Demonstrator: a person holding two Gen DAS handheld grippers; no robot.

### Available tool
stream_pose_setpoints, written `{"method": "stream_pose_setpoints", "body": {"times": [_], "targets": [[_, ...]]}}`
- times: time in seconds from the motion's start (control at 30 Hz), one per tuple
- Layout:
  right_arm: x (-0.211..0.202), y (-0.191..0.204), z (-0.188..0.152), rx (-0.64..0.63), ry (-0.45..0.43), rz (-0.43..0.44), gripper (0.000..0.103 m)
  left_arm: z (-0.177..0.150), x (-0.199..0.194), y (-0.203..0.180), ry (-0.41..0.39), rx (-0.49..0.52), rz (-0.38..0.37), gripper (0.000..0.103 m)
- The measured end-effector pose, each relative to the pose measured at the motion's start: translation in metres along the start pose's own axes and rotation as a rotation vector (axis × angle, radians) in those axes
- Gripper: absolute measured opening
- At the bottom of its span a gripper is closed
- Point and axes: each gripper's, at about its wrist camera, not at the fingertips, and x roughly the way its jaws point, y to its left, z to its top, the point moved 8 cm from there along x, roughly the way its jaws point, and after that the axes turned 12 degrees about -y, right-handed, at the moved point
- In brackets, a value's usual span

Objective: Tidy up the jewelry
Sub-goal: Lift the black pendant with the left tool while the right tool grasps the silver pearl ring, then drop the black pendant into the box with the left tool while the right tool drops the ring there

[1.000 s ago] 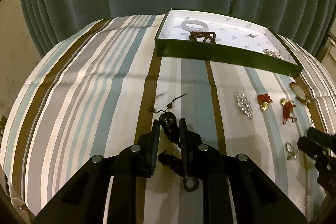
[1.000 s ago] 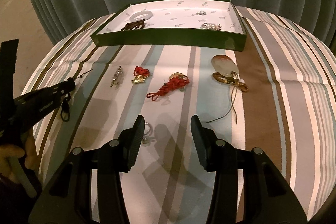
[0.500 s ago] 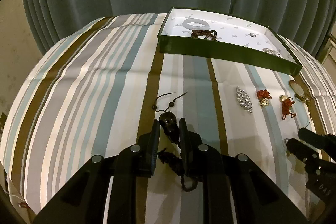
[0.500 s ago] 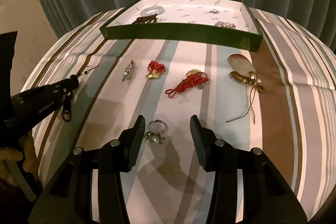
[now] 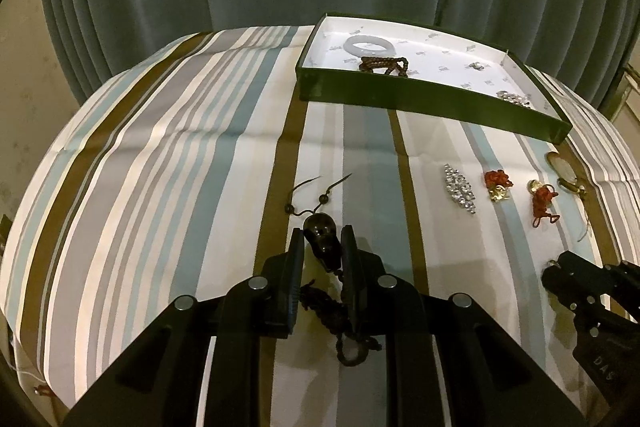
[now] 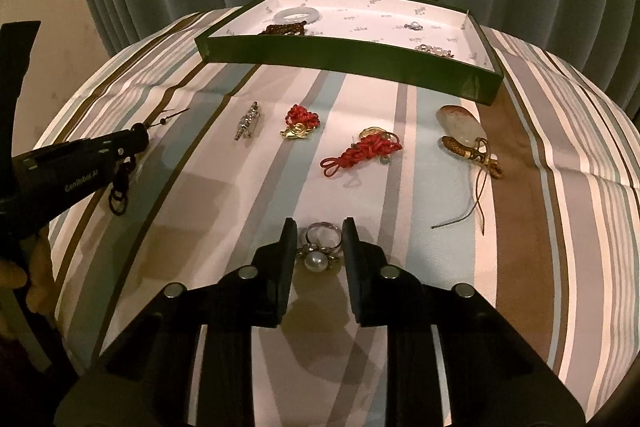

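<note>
The right gripper (image 6: 318, 251) has advanced so its open jaws now bracket the pearl ring (image 6: 319, 254), ready to close, while the left gripper (image 5: 321, 247) stays clamped on the dark pendant (image 5: 322, 238).

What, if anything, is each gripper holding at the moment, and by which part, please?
The left gripper holds the dark bead pendant by its large bead. The right gripper brackets the pearl ring; whether it grips cannot be told.

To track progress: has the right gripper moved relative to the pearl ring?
Yes. The right gripper advanced toward the pearl ring, which now lies between its jaws.
</note>
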Motion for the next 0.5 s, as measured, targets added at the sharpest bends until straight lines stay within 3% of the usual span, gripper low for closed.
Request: {"method": "stream_pose_setpoints", "body": {"times": [0.27, 0.5], "targets": [[-0.009, -0.009, 0.012, 0.029, -0.033, -0.007, 0.023, 0.013, -0.011, -0.009, -0.027, -0.007, -0.030, 0.019], [-0.019, -0.027, 0.049, 0.068, -0.102, -0.011, 0.023, 0.048, -0.020, -0.030, -0.085, 0.008, -0.086, 0.019]]}}
